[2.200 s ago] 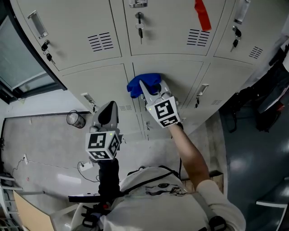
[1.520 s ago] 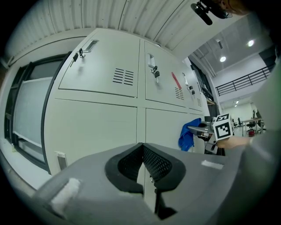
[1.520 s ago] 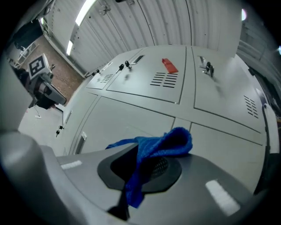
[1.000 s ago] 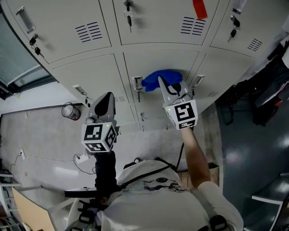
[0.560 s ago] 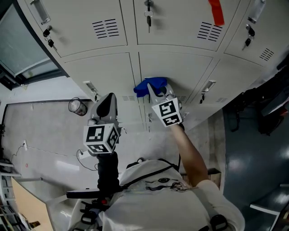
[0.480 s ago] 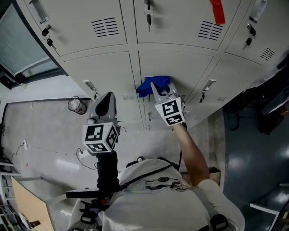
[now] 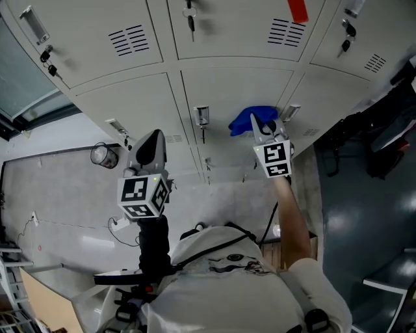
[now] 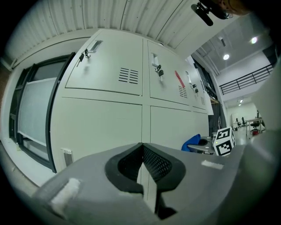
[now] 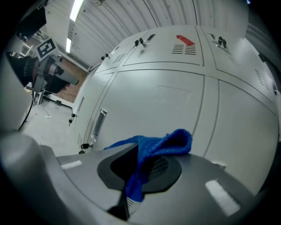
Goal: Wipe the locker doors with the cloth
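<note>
A blue cloth [image 7: 247, 119] is pressed against the lower middle locker door [image 7: 221, 91], near that door's right edge. My right gripper [image 7: 259, 121] is shut on it, its marker cube [image 7: 275, 159] below. In the right gripper view the cloth [image 9: 163, 144] bunches over the closed jaws and hangs down between them, with the grey door [image 9: 175, 105] straight ahead. My left gripper [image 7: 153, 136] is held away from the lockers, lower left, shut with nothing in it. In the left gripper view, the left gripper [image 8: 142, 148] faces the lockers, and the cloth [image 8: 192, 143] shows at the right.
Grey lockers fill the top, with keys [image 7: 190, 23] in their locks, a latch [image 7: 202, 116], vent slots and a red tag [image 7: 297, 10]. A glass jar [image 7: 100, 155] stands on the floor at left. Dark bags [image 7: 383, 130] hang at right. A window [image 8: 30, 110] adjoins the lockers.
My right gripper has swept the cloth rightward across the lower middle door, from beside the latch to the door's right edge. The left gripper has stayed where it was.
</note>
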A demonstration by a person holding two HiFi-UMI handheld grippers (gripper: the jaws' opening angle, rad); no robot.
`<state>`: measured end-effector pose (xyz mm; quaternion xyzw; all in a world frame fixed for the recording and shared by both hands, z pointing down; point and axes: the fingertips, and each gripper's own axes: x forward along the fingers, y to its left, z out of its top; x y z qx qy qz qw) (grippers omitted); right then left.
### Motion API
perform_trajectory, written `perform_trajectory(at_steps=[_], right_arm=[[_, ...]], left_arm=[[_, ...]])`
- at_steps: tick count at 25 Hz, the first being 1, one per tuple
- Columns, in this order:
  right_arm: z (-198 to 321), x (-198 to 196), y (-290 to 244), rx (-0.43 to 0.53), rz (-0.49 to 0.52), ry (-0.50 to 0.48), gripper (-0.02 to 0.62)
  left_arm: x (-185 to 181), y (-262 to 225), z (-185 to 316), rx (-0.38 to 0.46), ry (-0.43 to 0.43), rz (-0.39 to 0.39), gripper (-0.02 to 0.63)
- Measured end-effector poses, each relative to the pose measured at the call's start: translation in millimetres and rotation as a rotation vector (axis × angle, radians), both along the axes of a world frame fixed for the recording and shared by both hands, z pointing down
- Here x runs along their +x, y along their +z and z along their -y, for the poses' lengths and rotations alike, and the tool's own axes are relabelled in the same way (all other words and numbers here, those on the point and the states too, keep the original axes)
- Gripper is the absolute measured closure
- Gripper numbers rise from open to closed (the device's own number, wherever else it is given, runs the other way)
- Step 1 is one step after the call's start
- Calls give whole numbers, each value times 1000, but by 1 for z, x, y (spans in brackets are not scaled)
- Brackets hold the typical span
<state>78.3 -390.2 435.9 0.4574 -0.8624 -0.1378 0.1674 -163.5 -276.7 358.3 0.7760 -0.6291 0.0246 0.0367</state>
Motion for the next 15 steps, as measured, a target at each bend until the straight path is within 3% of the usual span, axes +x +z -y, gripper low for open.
perform_trajectory(at_steps=[4, 8, 11, 15], right_arm=[[8, 44, 3, -26, 11, 83, 568], [7, 60, 2, -29, 19, 119, 569], [-6, 43, -5, -17, 60, 65, 569], [-36, -20, -5, -38, 95, -90, 569]], left_arm=[[11, 1, 4, -2, 25, -1, 607], [15, 1, 5, -1, 33, -1, 607], [14, 1, 4, -3, 32, 2, 607], [11, 3, 1, -7, 24, 5, 607]])
